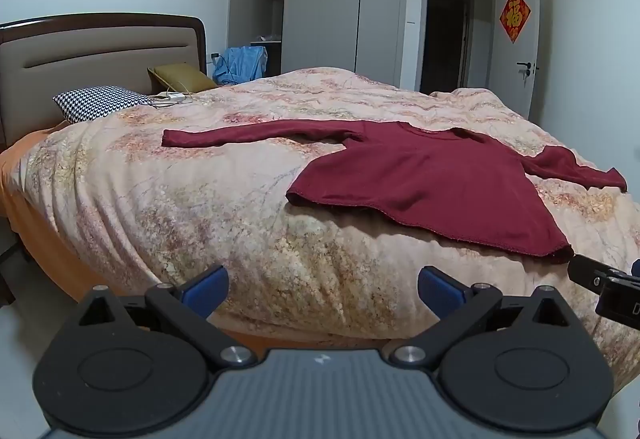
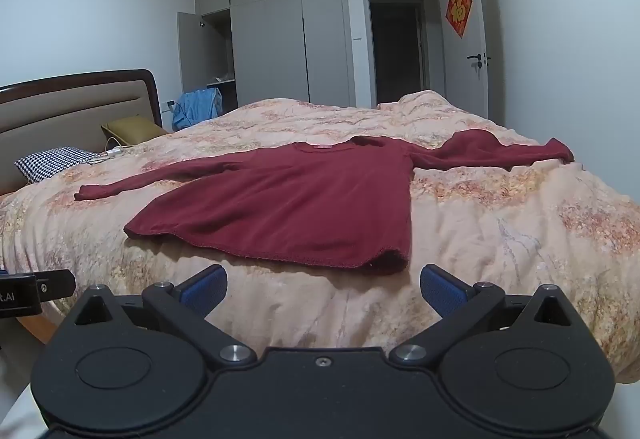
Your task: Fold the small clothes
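Observation:
A dark red long-sleeved sweater point(image 1: 432, 179) lies flat on the bed, hem toward me, both sleeves spread out sideways. It also shows in the right wrist view point(image 2: 296, 199). My left gripper point(image 1: 322, 289) is open and empty, held off the bed's near edge, left of the sweater's hem. My right gripper point(image 2: 323, 289) is open and empty, just in front of the hem's right corner point(image 2: 388, 259). The right gripper's body shows at the right edge of the left wrist view point(image 1: 608, 285).
The bed carries a floral peach quilt point(image 1: 240, 199). A houndstooth pillow point(image 1: 100, 103), an olive cushion point(image 1: 184, 77) and a white charger with cable point(image 1: 174, 96) lie near the headboard point(image 1: 100, 55). A wardrobe with one open door point(image 1: 324, 3) and an open doorway point(image 1: 448, 39) stand beyond.

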The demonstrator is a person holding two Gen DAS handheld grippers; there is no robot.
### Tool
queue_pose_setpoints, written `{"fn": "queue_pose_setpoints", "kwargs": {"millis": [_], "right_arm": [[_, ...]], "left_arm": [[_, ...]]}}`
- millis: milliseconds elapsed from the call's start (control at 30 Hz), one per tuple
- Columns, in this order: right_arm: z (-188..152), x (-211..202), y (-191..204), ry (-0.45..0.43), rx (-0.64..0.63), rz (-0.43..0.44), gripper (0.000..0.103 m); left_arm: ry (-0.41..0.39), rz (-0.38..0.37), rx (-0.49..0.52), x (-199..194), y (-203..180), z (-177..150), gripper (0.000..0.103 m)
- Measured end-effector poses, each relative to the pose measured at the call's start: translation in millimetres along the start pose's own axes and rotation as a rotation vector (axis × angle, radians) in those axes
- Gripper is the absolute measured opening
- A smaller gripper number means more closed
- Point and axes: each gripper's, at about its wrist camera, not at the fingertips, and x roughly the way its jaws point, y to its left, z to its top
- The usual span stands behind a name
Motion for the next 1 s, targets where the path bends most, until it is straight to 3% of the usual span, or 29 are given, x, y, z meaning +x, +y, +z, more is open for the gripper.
{"fn": "queue_pose_setpoints", "kwargs": {"millis": [1000], "right_arm": [[-0.8,1.0,-0.1,0.012,0.008,0.001,0.103]], "left_arm": [[0.01,0.004,0.004,-0.1,-0.6,-0.5,0.103]]}}
